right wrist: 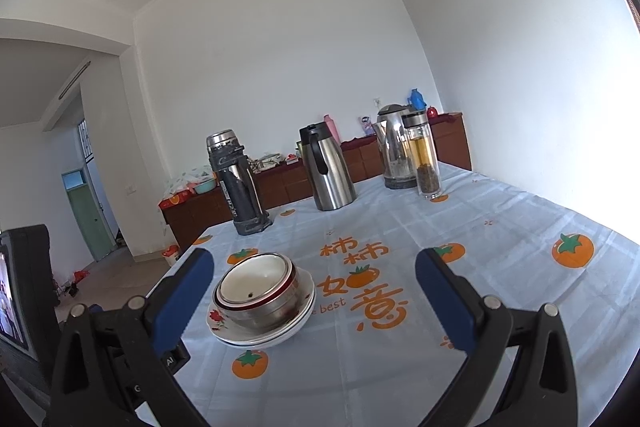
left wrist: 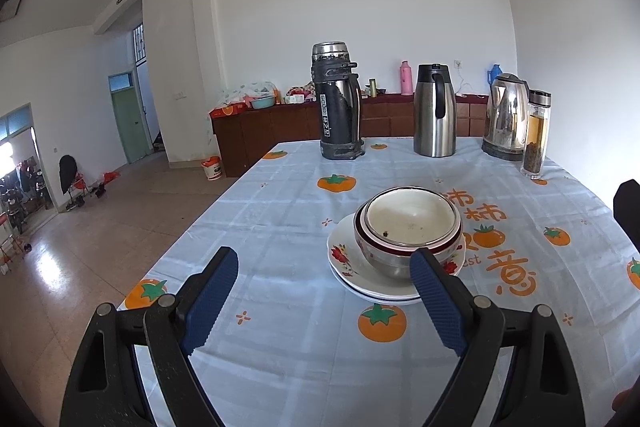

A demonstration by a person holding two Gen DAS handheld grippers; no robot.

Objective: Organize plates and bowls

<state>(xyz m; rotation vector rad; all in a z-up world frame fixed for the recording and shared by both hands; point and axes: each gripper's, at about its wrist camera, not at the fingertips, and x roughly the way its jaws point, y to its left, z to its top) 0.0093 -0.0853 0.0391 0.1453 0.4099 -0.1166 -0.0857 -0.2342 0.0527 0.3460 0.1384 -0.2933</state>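
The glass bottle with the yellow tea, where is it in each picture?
Left wrist view: the glass tea bottle stands at the far right of the table, just right of the electric kettle.
Right wrist view: the glass tea bottle is upper centre-right, in front of the kettle.
Shared landmark: the kettle beside it.

bare cloth (right wrist: 460, 327) round the bowl stack (left wrist: 408, 231); flasks (left wrist: 338, 103) & kettle (left wrist: 505, 117) block far edge.

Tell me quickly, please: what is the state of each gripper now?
Left gripper: jaws open, holding nothing.
Right gripper: jaws open, holding nothing.
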